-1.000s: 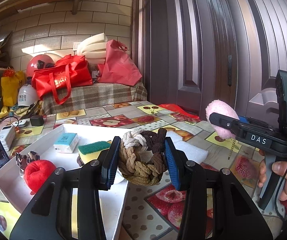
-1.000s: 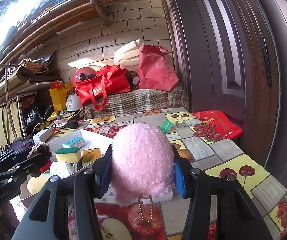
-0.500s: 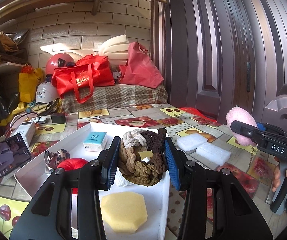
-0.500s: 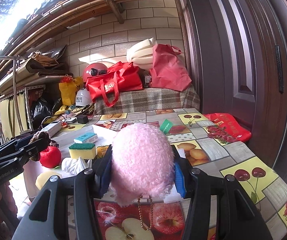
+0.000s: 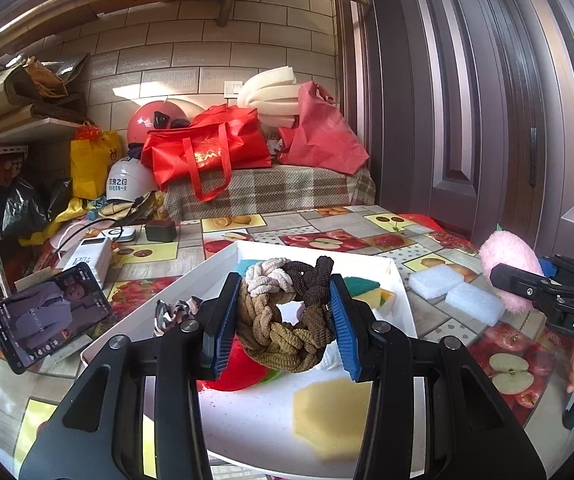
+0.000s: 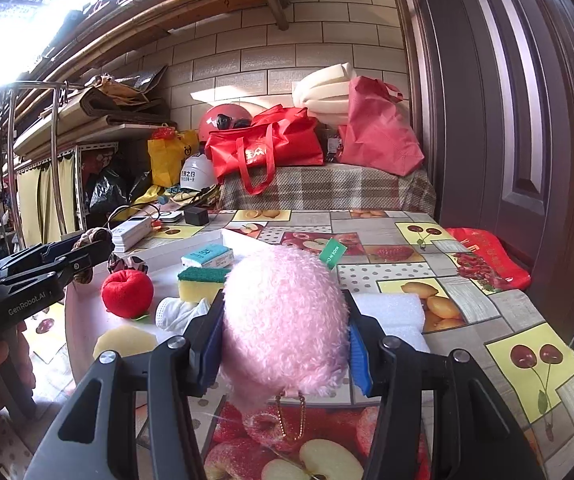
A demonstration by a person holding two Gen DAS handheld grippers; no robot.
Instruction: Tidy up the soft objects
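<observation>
Bare tray floor (image 5: 247, 424) only at near edge, left of yellow sponge (image 5: 329, 420). Rest of white tray (image 6: 207, 240) crowded: red plush apple (image 6: 127, 293), white cloth (image 6: 181, 314), green-yellow sponge (image 6: 199, 283), tissue pack (image 6: 207, 256). Right of tray, two white foam blocks (image 5: 457, 294) in the way on tablecloth (image 6: 463, 300); open cloth beyond, twd door. Left side blocked by phone (image 5: 49, 314) and power bank (image 5: 87, 258). Back edge walled off by plaid-covered bench w/ red bags (image 6: 265, 152)
</observation>
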